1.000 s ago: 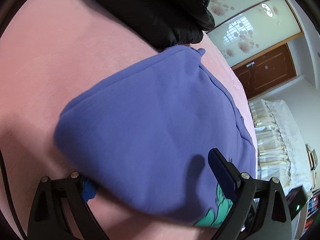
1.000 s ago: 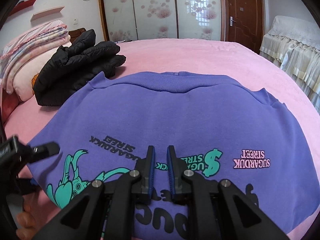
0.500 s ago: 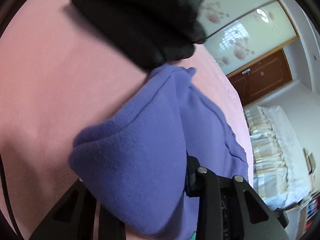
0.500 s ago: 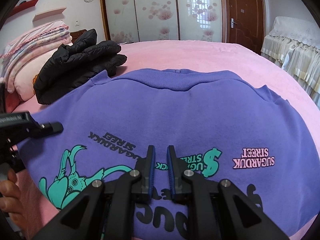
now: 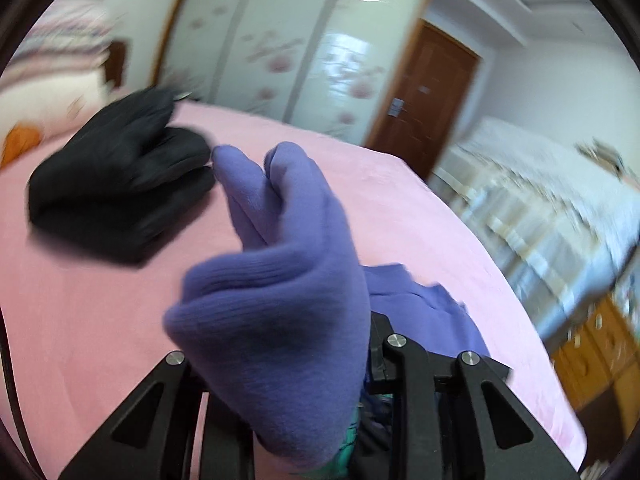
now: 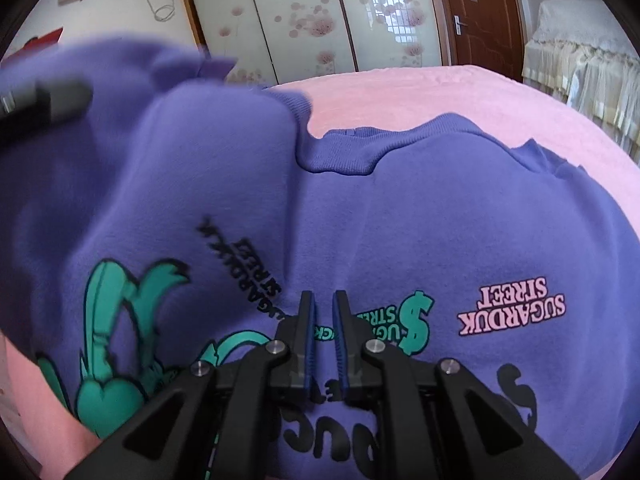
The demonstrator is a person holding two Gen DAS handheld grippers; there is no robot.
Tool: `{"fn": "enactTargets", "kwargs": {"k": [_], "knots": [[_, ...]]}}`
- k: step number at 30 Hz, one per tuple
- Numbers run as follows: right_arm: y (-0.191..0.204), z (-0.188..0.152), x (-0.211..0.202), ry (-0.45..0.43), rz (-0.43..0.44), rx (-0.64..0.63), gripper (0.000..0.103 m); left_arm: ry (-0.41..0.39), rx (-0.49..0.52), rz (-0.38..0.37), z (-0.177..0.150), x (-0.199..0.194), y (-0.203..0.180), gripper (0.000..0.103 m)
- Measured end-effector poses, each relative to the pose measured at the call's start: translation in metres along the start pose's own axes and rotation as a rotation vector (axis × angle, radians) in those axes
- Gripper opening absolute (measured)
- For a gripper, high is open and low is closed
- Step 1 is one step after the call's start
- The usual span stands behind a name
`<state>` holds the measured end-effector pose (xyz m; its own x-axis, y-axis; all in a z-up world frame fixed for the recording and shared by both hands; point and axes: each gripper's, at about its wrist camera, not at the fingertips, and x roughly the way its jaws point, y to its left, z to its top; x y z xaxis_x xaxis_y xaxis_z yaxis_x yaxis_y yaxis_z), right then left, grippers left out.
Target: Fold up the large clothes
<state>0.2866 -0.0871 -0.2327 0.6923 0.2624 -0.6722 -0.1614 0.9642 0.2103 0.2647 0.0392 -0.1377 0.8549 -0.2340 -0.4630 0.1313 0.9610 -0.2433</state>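
Over on the left wrist view, our left tongs (image 5: 288, 364) are clamped on a bunched handful of the purple fleece sweatshirt with teal cartoon print (image 5: 280, 300). A second ago that edge was lying flat on the pink bed cover (image 5: 80, 300) with the tongs spread wide on either side of it; now it's gathered up and lifted, so the fabric stands in a thick ridge right in front of the lens. The rest of the room is smeared, so we're clearly mid-swing. The black puffer jacket (image 5: 120, 184) sits further back on the bed, near the lifted fold but not involved.

Switching to the right wrist view, the sweatshirt (image 6: 400, 220) is spread print-up across the bed cover (image 6: 440, 96), and its left side is now raised and curling over toward the middle, with the left tongs (image 6: 44, 100) showing as a blurry dark bar up top. Our right tongs (image 6: 323, 340) haven't budged: jaws narrow, nearly together, apparently gripping nothing, resting low over the middle of the print.

Our read is that the first side fold is underway, and the right tongs look to be pinning the centre while the left side comes across.
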Motion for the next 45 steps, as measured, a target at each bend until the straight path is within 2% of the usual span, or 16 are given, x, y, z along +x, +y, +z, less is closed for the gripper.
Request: {"fn": "enactTargets", "kwargs": {"k": [5,9,13,15,18,22,25,31,33,36,41,44,45], "knots": [[-0.027,0.001,0.001,0.031,0.102,0.145,0.005,0.025,0.137,-0.03,0.001,0.008,-0.055,0.024],[-0.045,0.002,0.003,0.064,0.184,0.251,0.004,0.051,0.143,-0.028,0.004,0.016,-0.073,0.025],[-0.068,0.006,-0.003,0.123,0.33,0.368,0.004,0.065,0.176,0.005,0.003,0.02,-0.095,0.025],[-0.078,0.005,-0.013,0.13,0.365,0.404,0.004,0.072,0.186,0.019,0.002,0.023,-0.105,0.025],[-0.095,0.003,-0.046,0.105,0.304,0.391,0.004,0.085,0.2,0.041,0.0,0.027,-0.119,0.025],[-0.129,-0.006,-0.094,0.04,0.133,0.383,0.004,0.096,0.232,0.056,-0.007,0.034,-0.144,0.025],[-0.158,-0.02,-0.112,0.037,0.04,0.434,0.006,0.102,0.307,0.075,-0.02,0.042,-0.171,0.026],[-0.197,-0.054,-0.131,0.022,0.009,0.554,0.007,0.143,0.534,0.116,-0.07,0.067,-0.229,0.027],[-0.211,-0.06,-0.135,0.019,0.016,0.57,0.005,0.164,0.609,0.12,-0.089,0.074,-0.243,0.027],[-0.212,-0.062,-0.135,0.024,0.011,0.55,0.003,0.172,0.73,0.124,-0.12,0.078,-0.258,0.027],[-0.202,-0.053,-0.135,0.039,-0.027,0.46,0.003,0.16,0.774,0.105,-0.139,0.079,-0.259,0.029],[-0.194,-0.049,-0.145,0.032,-0.067,0.403,0.004,0.159,0.802,0.079,-0.145,0.081,-0.258,0.032],[-0.192,-0.046,-0.147,0.026,-0.082,0.387,0.004,0.154,0.807,0.063,-0.147,0.08,-0.259,0.036]]}}
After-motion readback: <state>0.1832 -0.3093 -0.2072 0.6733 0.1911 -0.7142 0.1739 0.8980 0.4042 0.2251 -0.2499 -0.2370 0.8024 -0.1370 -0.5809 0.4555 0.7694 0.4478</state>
